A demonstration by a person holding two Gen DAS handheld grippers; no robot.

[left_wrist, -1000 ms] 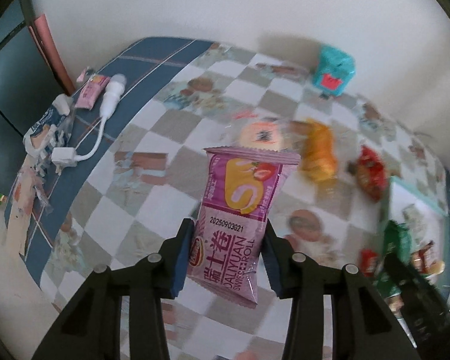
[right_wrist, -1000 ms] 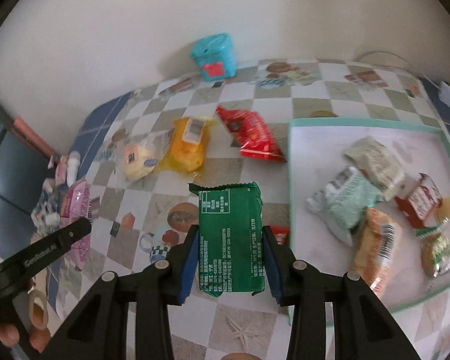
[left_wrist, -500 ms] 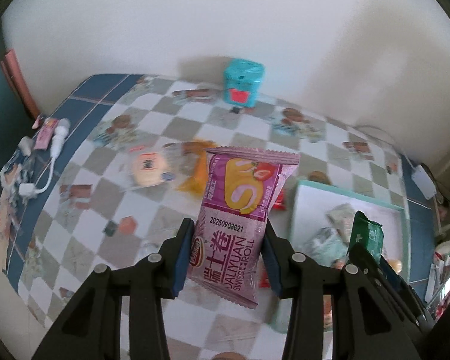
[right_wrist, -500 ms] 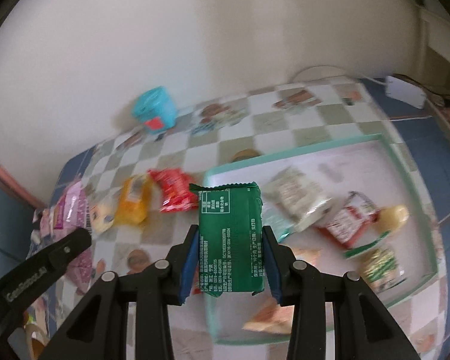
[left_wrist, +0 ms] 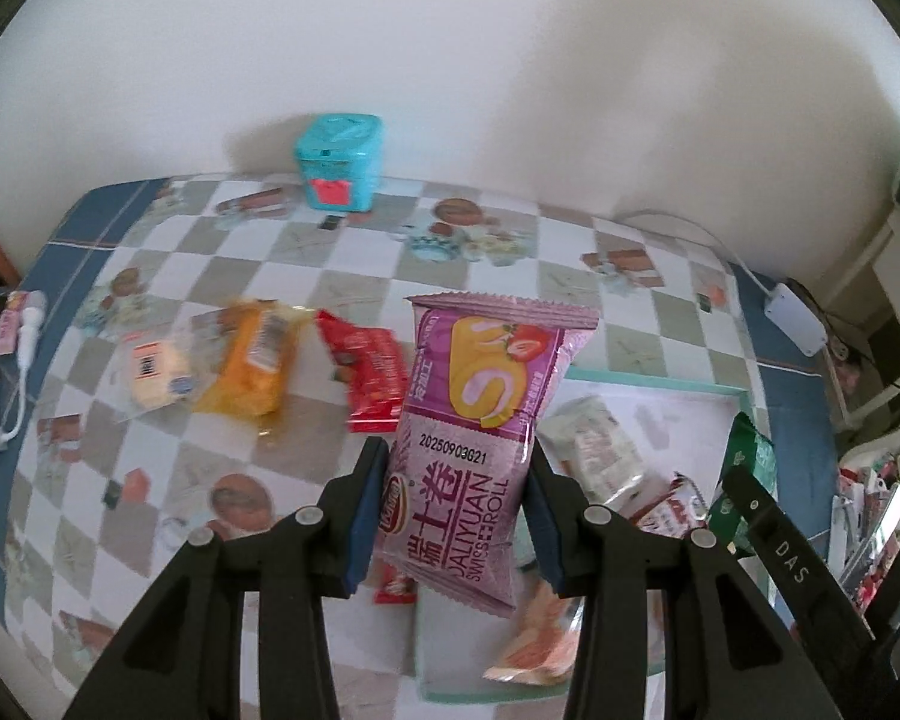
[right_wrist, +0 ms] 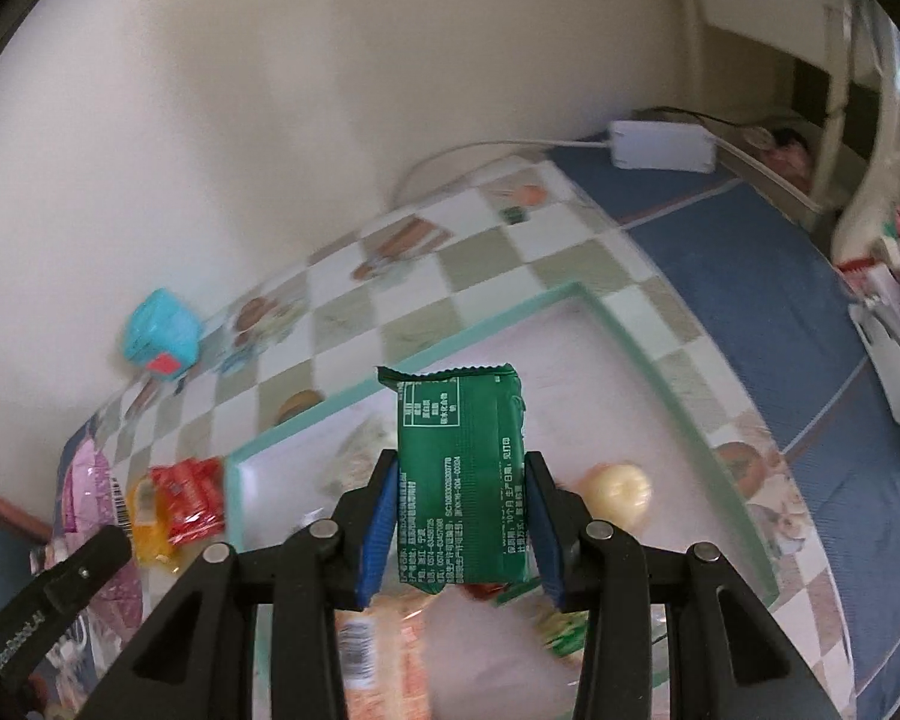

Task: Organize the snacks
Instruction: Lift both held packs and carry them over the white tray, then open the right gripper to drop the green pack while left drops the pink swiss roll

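While three loose snack packs sit on the checkered surface (left_wrist: 342, 276), left claw (left_wrist: 457, 513) pinches one purple Swiss-roll packet (left_wrist: 480, 420) and right claw (right_wrist: 463, 531) pinches one green foil pack (right_wrist: 459, 480) over the teal-rimmed tray (right_wrist: 660, 360).

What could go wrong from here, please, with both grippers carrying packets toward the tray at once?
1. The tray already holds several snacks; the green packet in the right gripper might land on the round yellow snack or pile up unevenly.
2. The right gripper shows close beside the pink Swiss roll packet held by the left gripper, so the two could bump over the tray.
3. Both packets are gripped low, so they might slip.
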